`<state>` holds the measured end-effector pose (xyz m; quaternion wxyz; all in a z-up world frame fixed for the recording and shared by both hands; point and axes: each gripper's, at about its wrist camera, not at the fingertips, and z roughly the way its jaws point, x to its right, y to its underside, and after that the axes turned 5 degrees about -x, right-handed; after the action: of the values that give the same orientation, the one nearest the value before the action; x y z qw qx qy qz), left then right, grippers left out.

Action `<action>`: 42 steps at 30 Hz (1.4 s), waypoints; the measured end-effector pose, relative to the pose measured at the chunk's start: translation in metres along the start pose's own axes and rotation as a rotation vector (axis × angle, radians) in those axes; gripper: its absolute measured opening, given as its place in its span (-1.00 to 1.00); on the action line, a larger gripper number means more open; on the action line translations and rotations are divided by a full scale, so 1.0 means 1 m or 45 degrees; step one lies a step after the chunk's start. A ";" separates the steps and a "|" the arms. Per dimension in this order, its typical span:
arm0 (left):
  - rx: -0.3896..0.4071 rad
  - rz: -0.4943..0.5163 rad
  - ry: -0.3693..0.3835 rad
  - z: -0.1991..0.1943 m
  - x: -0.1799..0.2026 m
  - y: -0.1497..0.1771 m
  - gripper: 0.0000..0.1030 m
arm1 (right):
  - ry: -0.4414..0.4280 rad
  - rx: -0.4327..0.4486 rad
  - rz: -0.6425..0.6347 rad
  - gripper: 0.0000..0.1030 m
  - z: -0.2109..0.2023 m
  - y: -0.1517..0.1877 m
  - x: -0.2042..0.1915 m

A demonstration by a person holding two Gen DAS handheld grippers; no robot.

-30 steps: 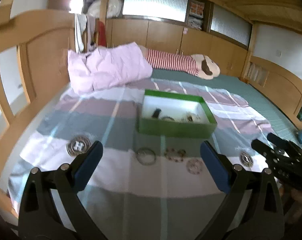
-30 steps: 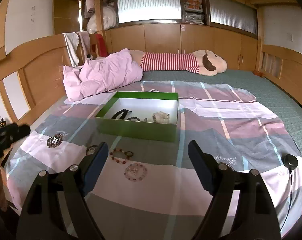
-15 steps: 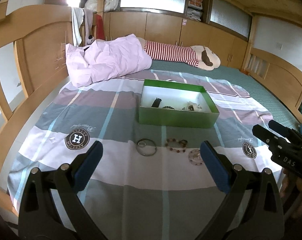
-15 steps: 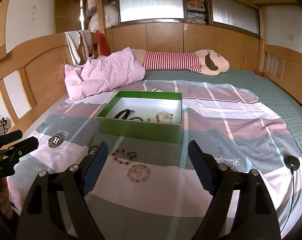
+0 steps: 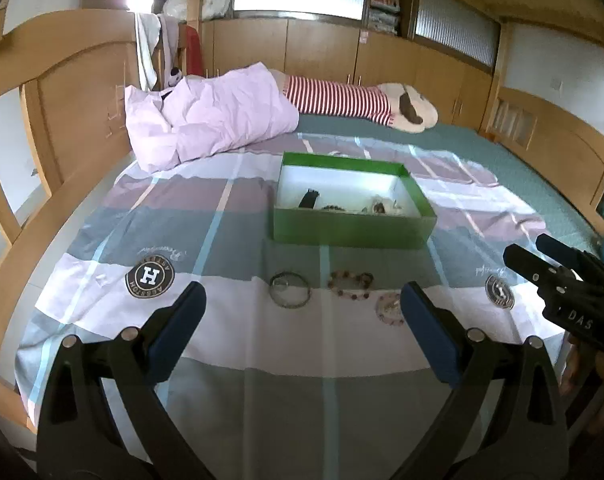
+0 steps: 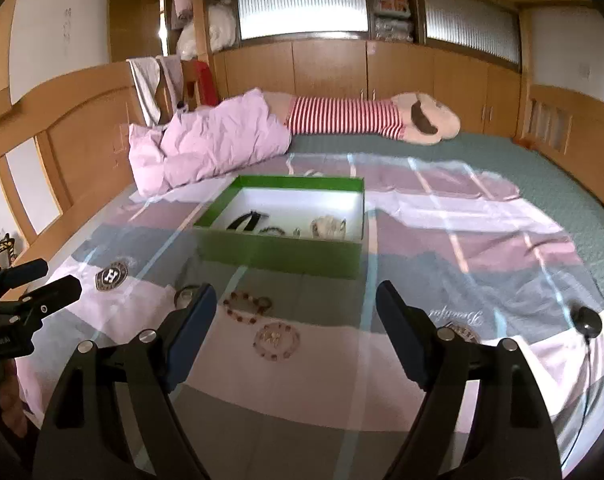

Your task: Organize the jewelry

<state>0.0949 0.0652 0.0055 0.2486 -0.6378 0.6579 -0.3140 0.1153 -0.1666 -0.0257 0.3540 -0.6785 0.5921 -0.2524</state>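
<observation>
Below the frame's centre in the left view, three bracelets lie on the bedspread outside the green box, which already holds several pieces, so we judge the task part-done. Our left gripper and right gripper are both spread, empty. Only the right view shows a black puck at right.

Ahead of the left gripper three bracelets lie in a row on the bedspread: a bangle leftmost, a beaded bracelet right of it, and a third bracelet nearest the right finger. Behind them sits the box, with small pieces inside. The right gripper is off to the right.
</observation>
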 end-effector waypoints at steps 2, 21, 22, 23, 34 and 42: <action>-0.023 0.005 -0.002 0.006 0.001 0.002 0.88 | -0.032 -0.091 -0.004 0.56 0.020 0.006 0.001; -0.108 -0.099 -0.035 0.032 -0.028 -0.008 0.88 | -0.003 -0.485 -0.110 -0.07 0.164 0.046 0.002; -0.109 -0.095 -0.033 0.032 -0.028 -0.008 0.88 | -0.002 -0.501 -0.120 -0.09 0.169 0.047 0.000; -0.110 -0.089 -0.034 0.032 -0.028 -0.009 0.88 | 0.002 -0.512 -0.138 -0.11 0.174 0.047 -0.004; -0.144 -0.109 -0.064 0.041 -0.040 -0.010 0.88 | 0.025 -0.437 -0.273 -0.85 0.172 0.043 -0.023; -0.155 -0.113 -0.087 0.043 -0.045 -0.010 0.88 | -0.085 -0.198 -0.234 -0.85 0.112 0.012 -0.019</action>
<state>0.1362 0.1059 -0.0194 0.2175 -0.6905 0.6381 -0.2622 0.1898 -0.1278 -0.1037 0.2950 -0.7633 0.5333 -0.2144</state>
